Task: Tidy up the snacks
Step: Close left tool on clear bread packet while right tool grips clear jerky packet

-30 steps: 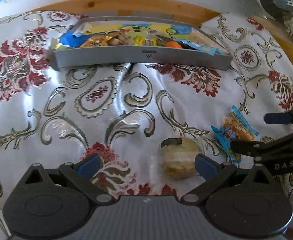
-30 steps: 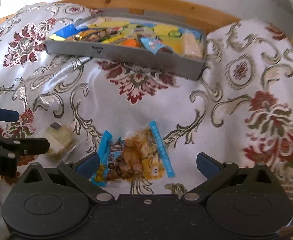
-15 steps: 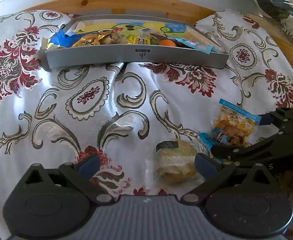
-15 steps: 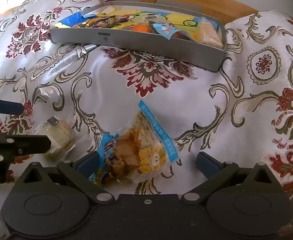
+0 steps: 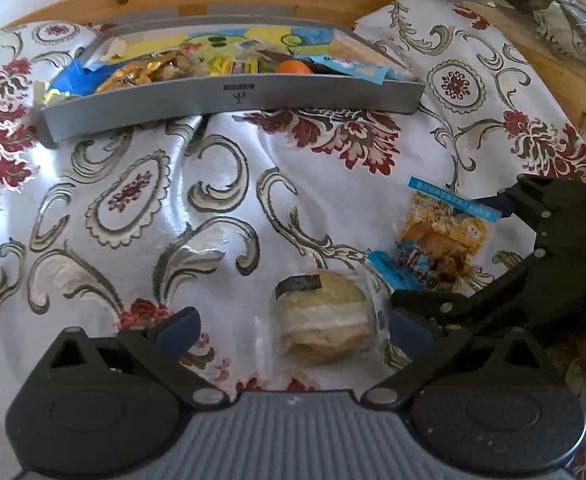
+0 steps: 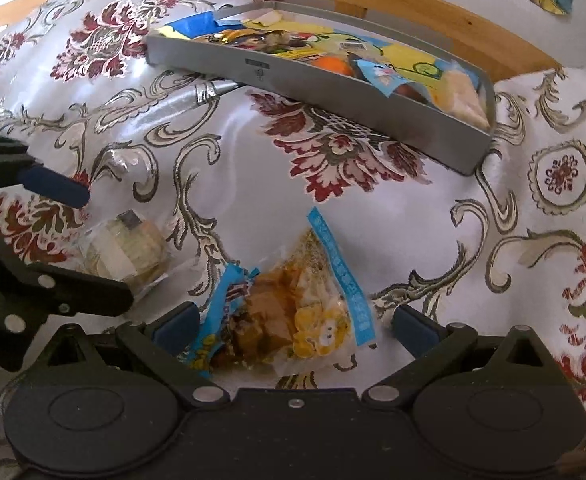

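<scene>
Two snacks lie loose on the bench, near its front edge. One is a round cake in clear wrap (image 5: 325, 326). The other is a see-through bag with blue ends (image 6: 293, 312), full of orange and yellow bits. They lie just beside each other, the cake on the left.

The left gripper (image 5: 293, 330) is spread wide, with the cake between its fingers but nearer the right one. The right gripper (image 6: 289, 326) is spread wide too, and the bag lies between its fingers. Neither one is pinching anything yet.

So this looks like the reaching step: each gripper is lined up on its own snack. Next, I think each gripper needs to go down a bit and squeeze shut, then lift the snack and carry it to the gray tray (image 5: 333, 98) by the back edge of the bench. The wrap looks thin and slippery, so a firm pinch would help.

The count: two loose snacks, one tray, two grippers. The tray already holds many snacks, too mixed up to count. A flowery cloth (image 5: 221, 208) covers the bench.
</scene>
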A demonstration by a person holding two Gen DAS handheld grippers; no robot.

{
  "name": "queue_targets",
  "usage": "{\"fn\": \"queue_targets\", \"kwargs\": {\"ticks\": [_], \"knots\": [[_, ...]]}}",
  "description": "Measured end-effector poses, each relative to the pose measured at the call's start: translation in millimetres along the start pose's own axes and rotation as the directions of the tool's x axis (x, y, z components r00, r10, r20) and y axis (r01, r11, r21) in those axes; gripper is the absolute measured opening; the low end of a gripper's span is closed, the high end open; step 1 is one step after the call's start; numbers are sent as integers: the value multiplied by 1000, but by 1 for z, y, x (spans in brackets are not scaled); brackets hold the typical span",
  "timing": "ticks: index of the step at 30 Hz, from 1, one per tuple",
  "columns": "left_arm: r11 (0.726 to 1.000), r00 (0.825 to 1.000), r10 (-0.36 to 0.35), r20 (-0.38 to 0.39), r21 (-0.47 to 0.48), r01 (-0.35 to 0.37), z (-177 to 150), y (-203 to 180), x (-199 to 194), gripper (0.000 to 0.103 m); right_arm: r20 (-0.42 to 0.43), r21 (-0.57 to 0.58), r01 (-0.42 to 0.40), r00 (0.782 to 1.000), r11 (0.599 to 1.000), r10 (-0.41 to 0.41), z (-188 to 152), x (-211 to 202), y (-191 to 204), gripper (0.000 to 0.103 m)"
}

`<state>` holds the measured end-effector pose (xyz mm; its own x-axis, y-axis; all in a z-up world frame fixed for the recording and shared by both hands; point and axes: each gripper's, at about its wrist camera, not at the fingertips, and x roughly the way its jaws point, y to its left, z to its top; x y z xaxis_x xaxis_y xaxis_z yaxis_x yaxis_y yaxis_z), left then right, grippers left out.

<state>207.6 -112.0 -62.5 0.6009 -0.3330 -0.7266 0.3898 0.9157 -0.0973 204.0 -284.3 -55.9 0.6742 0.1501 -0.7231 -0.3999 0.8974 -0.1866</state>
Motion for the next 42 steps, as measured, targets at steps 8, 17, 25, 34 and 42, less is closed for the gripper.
{"fn": "queue_targets", "kwargs": {"ticks": [8, 17, 25, 34, 42], "knots": [[999, 999, -28, -24, -36, 27, 0, 0, 8, 100, 50, 58, 8, 999, 998, -11, -11, -8, -1, 85], [999, 999, -44, -18, 19, 45, 1, 0, 10, 74, 79, 38, -23, 997, 999, 20, -12, -13, 7, 47], [998, 998, -55, 1, 37, 55, -2, -2, 8, 61, 111, 107, -27, 994, 994, 15, -16, -17, 4, 35], [998, 998, -57, 28, 43, 56, -7, -2, 4, 58, 141, 82, 21, 989, 996, -32, -21, -27, 13, 34], [998, 996, -66, 62, 17, 65, -13, 2, -6, 58, 174, 20, 79, 981, 997, -82, -25, -38, 23, 34]]}}
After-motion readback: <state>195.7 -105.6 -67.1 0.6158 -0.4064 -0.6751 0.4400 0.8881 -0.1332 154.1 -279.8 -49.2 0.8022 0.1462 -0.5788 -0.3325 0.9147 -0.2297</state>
